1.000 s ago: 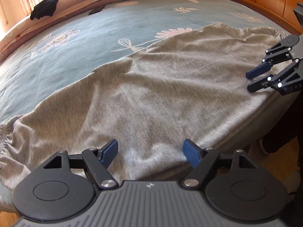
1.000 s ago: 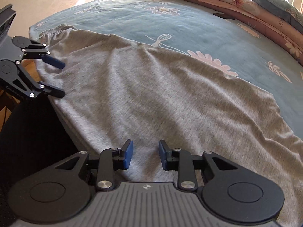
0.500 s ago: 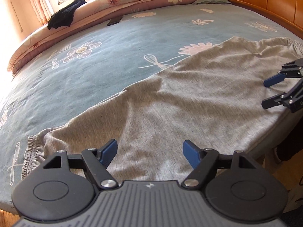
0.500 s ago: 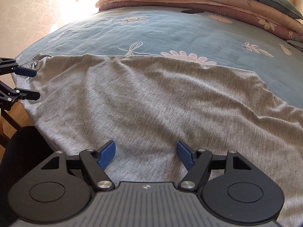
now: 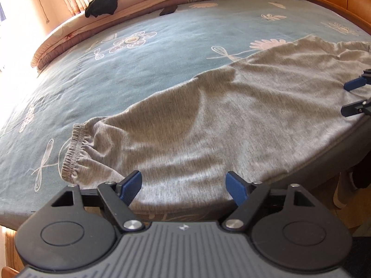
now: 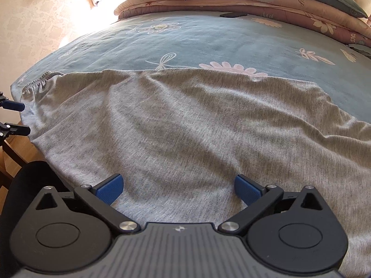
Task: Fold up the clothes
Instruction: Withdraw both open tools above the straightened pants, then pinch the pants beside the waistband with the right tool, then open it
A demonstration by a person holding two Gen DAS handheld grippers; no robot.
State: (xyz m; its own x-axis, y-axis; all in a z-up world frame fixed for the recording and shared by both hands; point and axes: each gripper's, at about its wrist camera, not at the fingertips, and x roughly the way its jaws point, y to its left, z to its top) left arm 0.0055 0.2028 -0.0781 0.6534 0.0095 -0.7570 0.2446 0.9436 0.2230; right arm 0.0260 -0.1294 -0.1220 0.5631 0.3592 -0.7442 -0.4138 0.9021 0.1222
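One grey garment (image 5: 227, 125) (wrinkled, flat)

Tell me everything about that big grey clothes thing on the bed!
The grey garment looks like soft heathered knit. It lies spread flat, lightly wrinkled, on the blue flowered bedspread, its near edge hanging over the side of the bed. One end has a gathered elastic cuff. The open left claw and open right claw hover at its near edge, neither gripping it.
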